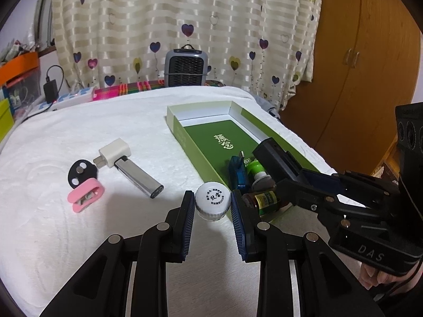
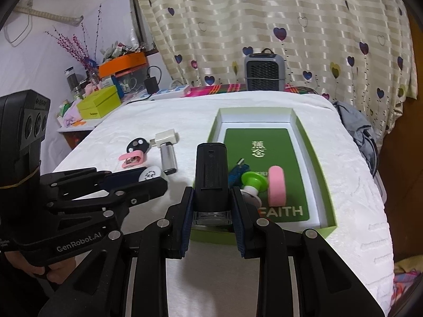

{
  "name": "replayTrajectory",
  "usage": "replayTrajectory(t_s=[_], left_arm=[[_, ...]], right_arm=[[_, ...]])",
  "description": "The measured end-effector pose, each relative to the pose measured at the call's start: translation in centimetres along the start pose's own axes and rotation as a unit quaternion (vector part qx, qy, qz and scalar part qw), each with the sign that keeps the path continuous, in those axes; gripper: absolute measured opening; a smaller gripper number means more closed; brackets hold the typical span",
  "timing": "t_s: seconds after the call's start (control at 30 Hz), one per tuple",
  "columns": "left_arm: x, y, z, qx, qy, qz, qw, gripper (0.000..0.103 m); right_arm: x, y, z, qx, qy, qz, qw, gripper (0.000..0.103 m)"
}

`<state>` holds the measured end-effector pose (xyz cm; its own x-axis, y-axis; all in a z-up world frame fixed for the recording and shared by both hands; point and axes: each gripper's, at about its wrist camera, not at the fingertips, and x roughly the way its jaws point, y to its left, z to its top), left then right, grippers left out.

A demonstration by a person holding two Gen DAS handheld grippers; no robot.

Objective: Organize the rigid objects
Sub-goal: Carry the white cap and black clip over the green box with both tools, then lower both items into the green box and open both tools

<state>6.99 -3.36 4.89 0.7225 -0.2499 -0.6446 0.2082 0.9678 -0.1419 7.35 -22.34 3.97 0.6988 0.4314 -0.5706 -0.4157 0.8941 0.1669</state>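
A green box point(image 1: 185, 134) point(image 2: 330, 222) lies on the white towel and holds a blue USB stick point(image 1: 238, 171) point(image 2: 239, 171), a green-capped bottle point(image 1: 257, 169) point(image 2: 251, 181), a brown bottle point(image 1: 261, 200) and a pink roll point(image 2: 276, 185). My left gripper point(image 1: 212, 200) point(image 2: 150, 178) has its jaws around a white bottle cap point(image 1: 213, 201) point(image 2: 151, 175) beside the box. My right gripper point(image 2: 212, 200) point(image 1: 275, 163) is shut on a black rectangular device point(image 2: 211, 169) point(image 1: 275, 155) over the box's near end.
On the towel to the left lie a white plug adapter point(image 1: 115, 152) point(image 2: 166, 136), a silver stick point(image 1: 138, 177) point(image 2: 168, 158), a black disc point(image 1: 80, 173) point(image 2: 138, 144) and a pink clip point(image 1: 86, 195) point(image 2: 132, 158). A grey heater point(image 1: 186, 67) point(image 2: 265, 71) stands behind.
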Motion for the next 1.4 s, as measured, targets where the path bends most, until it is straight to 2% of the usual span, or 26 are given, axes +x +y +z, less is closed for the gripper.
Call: replayTrajectory(t_s=[0.4, 0.77, 1.3, 1.4], left_arm=[[1.0, -1.9, 1.0, 0.018, -0.004, -0.024, 0.9995, 0.027], [2.8, -3.4, 1.9, 0.031, 0.009, -0.044, 0.9985, 0.027], [6.0, -4.3, 2.4, 0.040, 0.028, -0.040, 0.9980, 0.026], [6.2, -4.2, 2.5, 0.039, 0.026, -0.040, 0.9981, 0.026]], right_arm=[[-0.6, -2.8, -0.1, 0.035, -0.005, -0.029, 0.999, 0.028], [0.7, -5.2, 0.0, 0.060, 0.011, -0.047, 0.997, 0.028], [2.0, -6.6, -0.1, 0.069, 0.030, -0.058, 0.995, 0.029], [1.9, -6.5, -0.1, 0.065, 0.029, -0.062, 0.996, 0.032]])
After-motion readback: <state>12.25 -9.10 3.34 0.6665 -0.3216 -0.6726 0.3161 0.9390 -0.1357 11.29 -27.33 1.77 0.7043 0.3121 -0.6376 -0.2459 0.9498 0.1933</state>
